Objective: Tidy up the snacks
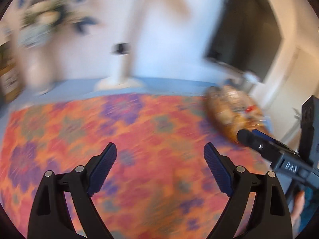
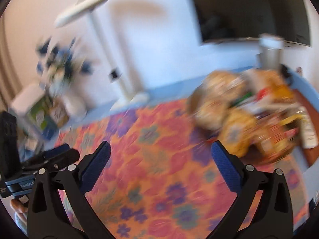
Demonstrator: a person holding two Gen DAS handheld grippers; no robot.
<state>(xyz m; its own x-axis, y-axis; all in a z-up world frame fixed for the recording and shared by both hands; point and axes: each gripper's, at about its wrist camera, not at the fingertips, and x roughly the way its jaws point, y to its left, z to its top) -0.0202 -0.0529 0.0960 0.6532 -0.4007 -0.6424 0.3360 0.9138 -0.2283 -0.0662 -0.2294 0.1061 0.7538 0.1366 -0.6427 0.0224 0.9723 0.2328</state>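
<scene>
Both views are blurred by motion. A heap of snack packets (image 2: 245,117) in yellow, orange and clear wrappers lies at the right of the flowered cloth (image 2: 159,159). My right gripper (image 2: 160,153) hangs open above the cloth, left of the heap, with nothing between its fingers. My left gripper (image 1: 160,153) is open too, over the flowered cloth (image 1: 119,139), holding nothing. In the left wrist view the snack heap (image 1: 229,111) shows at the right, partly hidden behind the right gripper's body (image 1: 279,159). The left gripper's body (image 2: 49,159) shows at the left of the right wrist view.
A white lamp stand (image 2: 127,91) rises at the table's far edge. Boxes and a vase of blue flowers (image 2: 59,67) stand at the far left. A dark screen (image 2: 249,10) hangs on the wall, with a grey cup (image 2: 271,51) below it. A wooden tray (image 2: 311,123) lies far right.
</scene>
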